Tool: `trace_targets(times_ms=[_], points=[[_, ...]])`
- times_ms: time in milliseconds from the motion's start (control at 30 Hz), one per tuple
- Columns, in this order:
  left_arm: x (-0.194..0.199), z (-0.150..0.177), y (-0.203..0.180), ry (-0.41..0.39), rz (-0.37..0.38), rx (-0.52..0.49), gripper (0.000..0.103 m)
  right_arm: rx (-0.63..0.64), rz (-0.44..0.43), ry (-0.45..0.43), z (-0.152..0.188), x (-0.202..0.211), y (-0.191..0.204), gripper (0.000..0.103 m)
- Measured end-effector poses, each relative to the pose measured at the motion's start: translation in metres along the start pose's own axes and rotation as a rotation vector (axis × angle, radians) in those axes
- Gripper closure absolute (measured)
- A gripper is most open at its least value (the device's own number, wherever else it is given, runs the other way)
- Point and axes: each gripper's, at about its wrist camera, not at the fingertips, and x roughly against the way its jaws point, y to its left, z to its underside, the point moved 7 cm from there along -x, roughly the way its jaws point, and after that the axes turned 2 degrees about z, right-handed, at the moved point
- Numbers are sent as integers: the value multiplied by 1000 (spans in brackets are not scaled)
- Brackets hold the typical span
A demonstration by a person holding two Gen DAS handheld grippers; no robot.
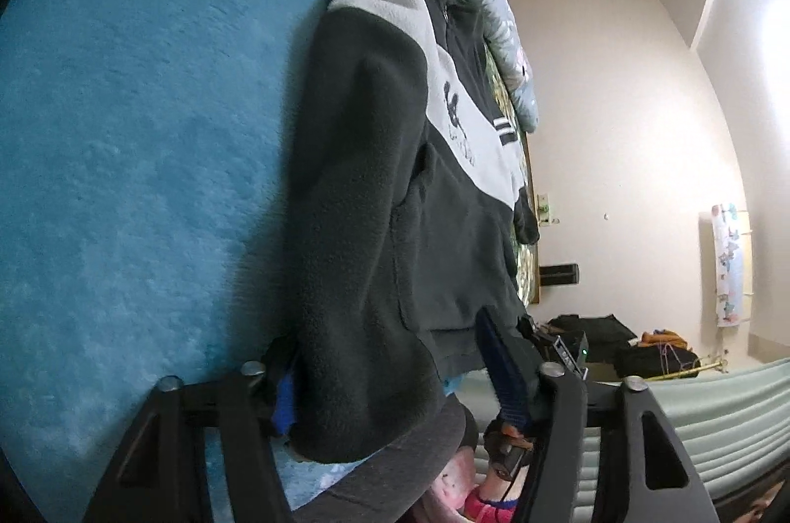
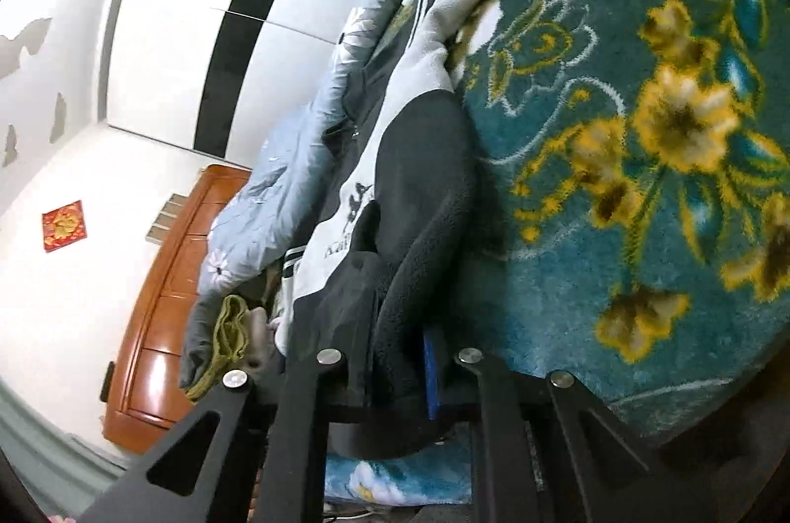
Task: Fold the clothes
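fleece (image 1: 375, 197) on blue blanket (image 1: 138, 128), near edge | left gripper (image 1: 390, 380): fingers partly closed, fleece hem bunched between them | right gripper (image 2: 400, 355): fingers nearly closed, pinching dark fleece fold | quilt (image 2: 276, 187) beyond fleece

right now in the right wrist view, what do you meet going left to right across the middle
white wall → red square wall decoration → wooden headboard → light blue floral quilt → black and white fleece jacket → teal blanket with yellow flowers
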Motion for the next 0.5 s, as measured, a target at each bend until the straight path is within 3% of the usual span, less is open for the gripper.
trace_targets(times_ms=[33,100,233,333,433,500], points=[[1,0,1,-7,-10,-1,75,4,13,-12,-2,2,2,92],[1,0,-3,-17,-27,-20,93,18,25,-55,-12,15,9,94],[2,8,-25,-13,-26,-126,92,69,59,-163,-31,48,23,95],[-5,8,-21,-8,-70,-140,92,78,114,-165,-32,49,15,95],[-11,9,-7,-5,-113,-123,92,40,215,-118,-24,34,-12,95],[-12,7,-4,-15,-123,-123,88,17,237,-90,-18,26,-26,95]])
